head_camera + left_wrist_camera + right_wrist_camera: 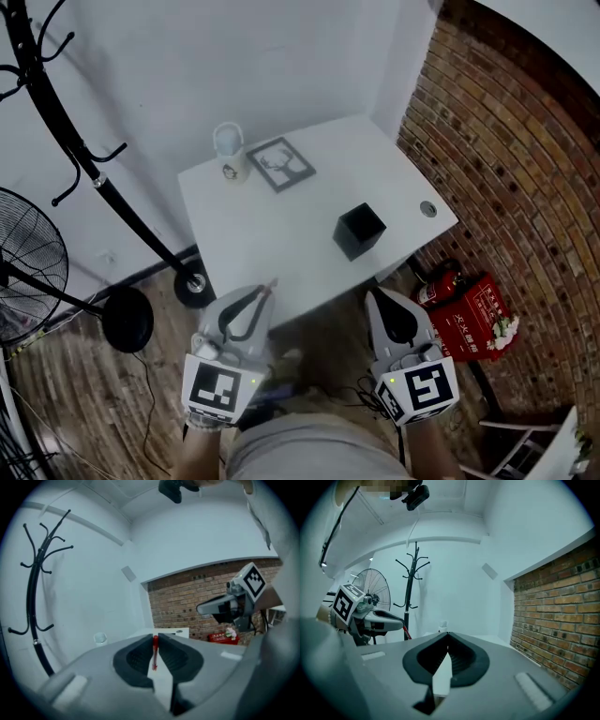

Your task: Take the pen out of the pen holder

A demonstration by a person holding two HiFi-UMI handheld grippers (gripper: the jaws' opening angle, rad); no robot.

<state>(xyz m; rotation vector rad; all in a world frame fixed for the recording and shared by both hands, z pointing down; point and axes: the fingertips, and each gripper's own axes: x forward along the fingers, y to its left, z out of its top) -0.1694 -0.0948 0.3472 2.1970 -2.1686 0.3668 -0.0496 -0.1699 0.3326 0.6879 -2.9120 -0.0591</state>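
My left gripper (265, 294) is shut on a thin red pen (270, 285), held just off the near edge of the white table (281, 244). In the left gripper view the pen (155, 649) stands upright, pinched between the dark pads (140, 658). The black square pen holder (360, 230) stands on the table's right half, apart from both grippers. My right gripper (377, 294) is shut with nothing in it, near the table's front right edge; its jaws meet at the tips (448, 633). The left gripper (377, 618) with the pen also shows in the right gripper view.
A white cup (230, 150) and a framed deer picture (281, 163) sit at the table's back. A black coat stand (112, 197) and a fan (28, 262) stand at the left. A red fire extinguisher box (469, 314) lies by the brick wall (506, 159) on the right.
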